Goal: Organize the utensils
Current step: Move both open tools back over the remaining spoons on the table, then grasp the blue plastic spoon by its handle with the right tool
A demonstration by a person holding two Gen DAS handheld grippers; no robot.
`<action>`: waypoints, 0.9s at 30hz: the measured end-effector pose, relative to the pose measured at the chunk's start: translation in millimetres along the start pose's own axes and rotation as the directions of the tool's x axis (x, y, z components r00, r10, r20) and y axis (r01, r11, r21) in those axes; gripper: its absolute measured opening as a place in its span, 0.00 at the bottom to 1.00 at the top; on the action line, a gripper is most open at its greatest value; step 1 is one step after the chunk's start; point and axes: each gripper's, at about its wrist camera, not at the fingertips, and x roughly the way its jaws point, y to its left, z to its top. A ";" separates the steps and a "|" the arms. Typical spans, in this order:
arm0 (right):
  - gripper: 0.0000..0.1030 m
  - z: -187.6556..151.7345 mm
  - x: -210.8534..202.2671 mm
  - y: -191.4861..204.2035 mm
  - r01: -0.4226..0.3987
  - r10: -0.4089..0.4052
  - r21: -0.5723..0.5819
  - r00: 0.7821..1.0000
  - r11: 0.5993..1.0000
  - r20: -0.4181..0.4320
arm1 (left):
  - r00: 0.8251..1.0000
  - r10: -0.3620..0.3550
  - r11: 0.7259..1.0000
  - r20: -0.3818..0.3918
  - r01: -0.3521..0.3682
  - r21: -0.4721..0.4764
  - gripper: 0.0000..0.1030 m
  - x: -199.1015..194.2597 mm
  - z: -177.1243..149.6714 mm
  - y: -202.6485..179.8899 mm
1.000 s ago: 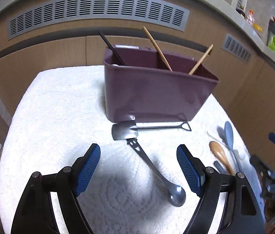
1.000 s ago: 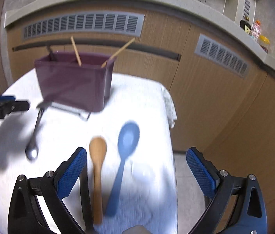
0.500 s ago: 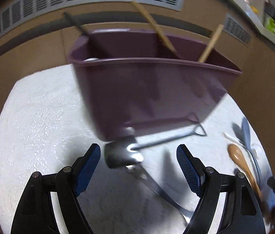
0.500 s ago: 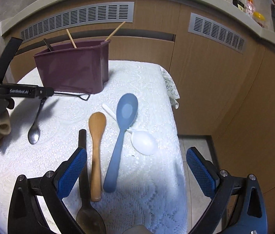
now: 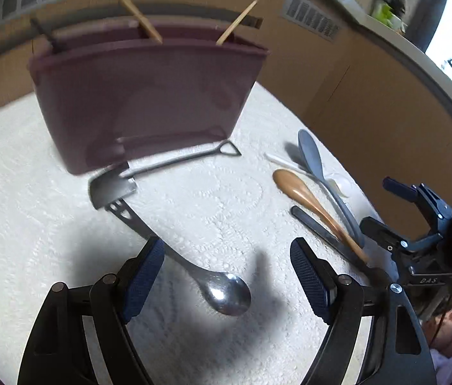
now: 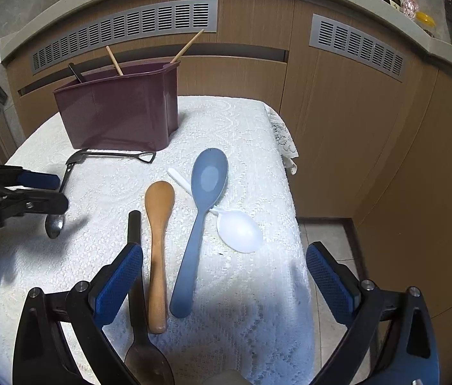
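A purple utensil holder [image 5: 145, 96] [image 6: 120, 106] stands on the white lace cloth [image 5: 17, 224] with two wooden sticks and a dark handle in it. In front lie a small shovel-shaped steel spoon [image 5: 149, 173] and a steel spoon [image 5: 226, 292]. My left gripper [image 5: 227, 250] hangs open over that spoon's bowl, apart from it. To the right lie a wooden spoon [image 6: 158, 240], a blue spoon [image 6: 200, 211], a white spoon [image 6: 240, 229] and a dark spoon [image 6: 136, 224]. My right gripper [image 6: 224, 256] is open above the wooden and blue handles.
Wooden cabinet fronts with grey vents [image 6: 123, 32] curve behind the table. The cloth's right edge [image 6: 293, 224] drops to a tiled floor. Bottles and jars [image 6: 408, 3] stand on the counter at the upper right. Each gripper shows at the edge of the other's view.
My left gripper went in close to the holder, then pulled back and rolled, so the steel spoon's bowl now lies between its fingers. My right gripper sank a little, then kept still.
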 end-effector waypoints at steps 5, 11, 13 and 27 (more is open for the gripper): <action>0.98 -1.6 -2.0 2.3 0.012 -0.011 -0.010 1.000 1.000 0.011 | 0.988 0.146 0.978 0.041 -0.138 -0.157 0.78 6.9 17.2 40.5; 0.98 -1.6 -1.1 3.8 0.010 -0.009 -0.021 1.000 1.000 0.006 | 0.986 0.162 0.950 0.031 -0.147 -0.277 0.78 20.3 20.5 60.4; 0.98 -1.4 0.3 3.4 0.005 -0.005 -0.021 1.000 1.000 0.000 | 0.992 0.126 0.960 0.010 -0.120 -0.253 0.78 23.4 17.3 47.9; 0.98 -4.0 -2.2 5.4 0.023 -0.023 -0.023 1.000 0.999 0.022 | 0.950 0.307 0.951 -0.062 -0.308 -0.012 0.69 28.1 -10.6 -22.2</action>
